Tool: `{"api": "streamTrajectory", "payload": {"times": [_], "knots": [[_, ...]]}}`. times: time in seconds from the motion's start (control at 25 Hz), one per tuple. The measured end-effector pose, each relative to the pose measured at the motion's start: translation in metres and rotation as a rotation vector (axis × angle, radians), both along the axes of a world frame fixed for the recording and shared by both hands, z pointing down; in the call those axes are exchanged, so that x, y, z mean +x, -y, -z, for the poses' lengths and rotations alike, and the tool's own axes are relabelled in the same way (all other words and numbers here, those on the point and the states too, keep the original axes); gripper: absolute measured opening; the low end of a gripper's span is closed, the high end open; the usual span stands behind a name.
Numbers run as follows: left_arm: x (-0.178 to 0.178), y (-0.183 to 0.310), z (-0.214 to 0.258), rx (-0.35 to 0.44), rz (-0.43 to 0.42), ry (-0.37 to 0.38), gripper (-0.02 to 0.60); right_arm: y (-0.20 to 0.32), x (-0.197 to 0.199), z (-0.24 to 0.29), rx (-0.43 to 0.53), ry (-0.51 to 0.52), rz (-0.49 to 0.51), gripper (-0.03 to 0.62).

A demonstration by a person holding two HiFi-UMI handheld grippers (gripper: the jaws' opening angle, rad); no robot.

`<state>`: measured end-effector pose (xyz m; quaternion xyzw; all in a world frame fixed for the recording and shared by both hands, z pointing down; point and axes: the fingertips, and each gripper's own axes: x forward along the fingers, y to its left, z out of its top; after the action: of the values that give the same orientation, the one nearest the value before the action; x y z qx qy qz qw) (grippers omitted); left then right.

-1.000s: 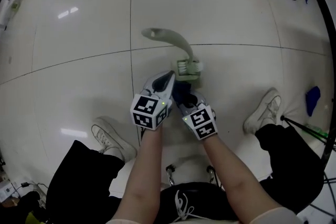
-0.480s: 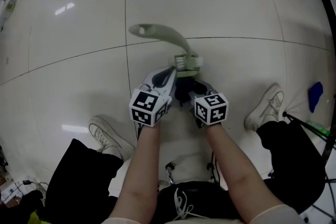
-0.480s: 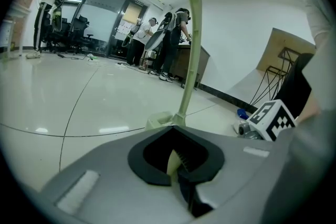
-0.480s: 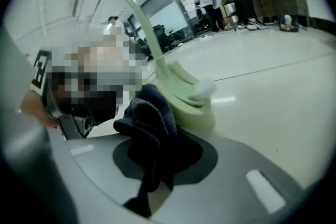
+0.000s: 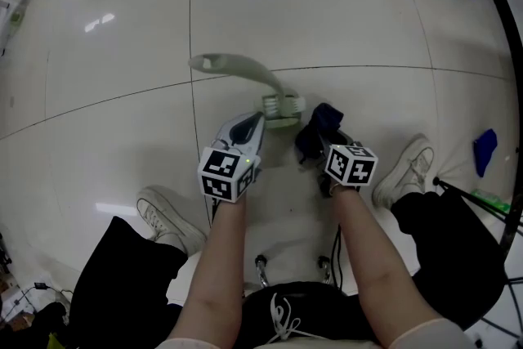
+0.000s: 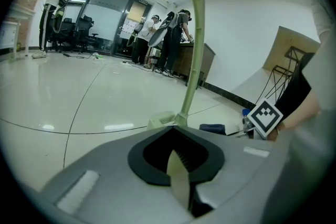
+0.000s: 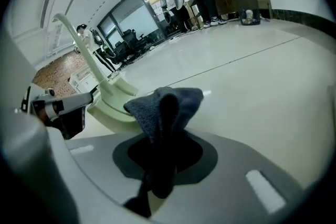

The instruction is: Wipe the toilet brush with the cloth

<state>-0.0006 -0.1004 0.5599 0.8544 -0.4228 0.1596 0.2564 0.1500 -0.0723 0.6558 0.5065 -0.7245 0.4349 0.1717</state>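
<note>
The toilet brush lies mid-frame, handle arcing to the upper left, its base pinched by the left gripper — the right gripper, clamped on the cloth, hangs just right of its head.

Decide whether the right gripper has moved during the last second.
Yes. The right gripper, shut on the cloth, has moved right, away from the toilet brush and towards the shoe on the floor.
</note>
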Motion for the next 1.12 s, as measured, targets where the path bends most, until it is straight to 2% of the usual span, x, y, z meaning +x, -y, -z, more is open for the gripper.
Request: {"api": "streamTrajectory", "payload": {"times": [0.12, 0.28, 0.48, 0.64, 1.0, 1.12], "knots": [[0.000, 0.006, 0.006, 0.005, 0.042, -0.011, 0.006, 0.023, 0.015, 0.016, 0.032, -0.025, 0.015, 0.066], [0.008, 0.008, 0.010, -0.006, 0.066, -0.033, 0.006, 0.063, 0.003, 0.033, 0.044, 0.036, 0.134, 0.066], [0.013, 0.005, 0.003, 0.006, 0.058, 0.014, 0.006, 0.092, -0.027, 0.026, -0.080, 0.171, 0.242, 0.066], [0.017, 0.006, 0.000, 0.016, 0.054, 0.024, 0.006, 0.085, -0.039, 0.007, -0.172, 0.187, 0.322, 0.066], [0.019, 0.013, 0.000, 0.039, 0.083, 0.001, 0.006, 0.051, -0.036, 0.000, -0.273, 0.351, 0.296, 0.066], [0.018, 0.011, -0.001, 0.026, 0.075, -0.004, 0.006, 0.030, -0.035, -0.001, -0.343, 0.422, 0.250, 0.066]]}}
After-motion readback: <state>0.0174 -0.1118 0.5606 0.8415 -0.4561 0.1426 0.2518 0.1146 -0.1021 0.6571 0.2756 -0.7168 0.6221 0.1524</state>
